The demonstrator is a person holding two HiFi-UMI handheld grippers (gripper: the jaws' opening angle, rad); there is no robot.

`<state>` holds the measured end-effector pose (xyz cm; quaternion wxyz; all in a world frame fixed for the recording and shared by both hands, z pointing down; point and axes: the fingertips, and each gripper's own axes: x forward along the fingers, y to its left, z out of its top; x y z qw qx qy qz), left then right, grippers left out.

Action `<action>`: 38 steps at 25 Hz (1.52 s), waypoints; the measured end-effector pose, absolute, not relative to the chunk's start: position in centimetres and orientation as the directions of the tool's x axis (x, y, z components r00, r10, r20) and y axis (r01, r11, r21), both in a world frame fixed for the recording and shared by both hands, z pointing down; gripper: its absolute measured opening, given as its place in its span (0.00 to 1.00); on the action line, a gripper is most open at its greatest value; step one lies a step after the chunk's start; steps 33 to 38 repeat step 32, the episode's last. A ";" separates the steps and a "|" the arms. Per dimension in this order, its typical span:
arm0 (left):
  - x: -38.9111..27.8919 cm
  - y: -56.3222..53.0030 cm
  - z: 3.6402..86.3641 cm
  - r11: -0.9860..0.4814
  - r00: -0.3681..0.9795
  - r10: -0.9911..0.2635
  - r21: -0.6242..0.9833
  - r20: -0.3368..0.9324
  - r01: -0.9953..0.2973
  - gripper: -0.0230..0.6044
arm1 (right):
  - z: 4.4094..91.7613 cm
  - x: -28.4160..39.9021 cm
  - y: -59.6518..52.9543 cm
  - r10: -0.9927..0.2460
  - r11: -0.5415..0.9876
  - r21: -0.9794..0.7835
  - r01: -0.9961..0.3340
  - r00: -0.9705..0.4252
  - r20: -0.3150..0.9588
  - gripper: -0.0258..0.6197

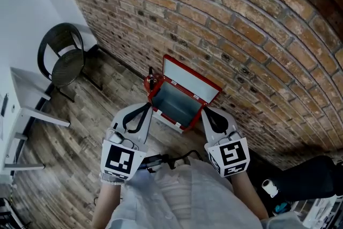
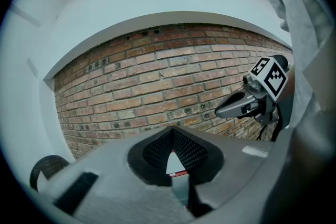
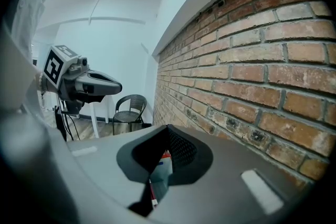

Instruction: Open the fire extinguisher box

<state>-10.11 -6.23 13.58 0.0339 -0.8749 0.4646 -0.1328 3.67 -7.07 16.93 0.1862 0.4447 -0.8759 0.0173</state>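
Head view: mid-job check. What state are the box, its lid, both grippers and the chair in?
Box: open, inside looks empty.
Lid: swung up, standing back toward the brick wall.
Left gripper: shut, empty, near the box's front edge.
Right gripper: shut, empty, by the box's right corner.
Chair: upright, unoccupied.

The floor was made of grey-brown wooden boards. A red fire extinguisher box sat on it, right by the brick wall, with its lid up. A red fire extinguisher stood just beside the box. A black chair stood in the corner, near a white table.
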 end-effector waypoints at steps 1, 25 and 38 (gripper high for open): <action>-10.1 -6.2 13.7 -0.568 0.533 -0.820 -0.188 0.206 -0.801 0.03 | 16.9 3.7 -7.1 -0.773 0.604 0.137 -0.785 -0.535 0.342 0.05; -9.8 -6.9 13.8 -0.564 0.533 -0.824 -0.176 0.195 -0.807 0.03 | 17.8 3.0 -7.6 -0.752 0.626 0.143 -0.767 -0.546 0.369 0.05; -9.6 -6.9 13.9 -0.569 0.538 -0.820 -0.177 0.197 -0.803 0.03 | 18.1 2.9 -7.7 -0.748 0.629 0.147 -0.763 -0.544 0.379 0.05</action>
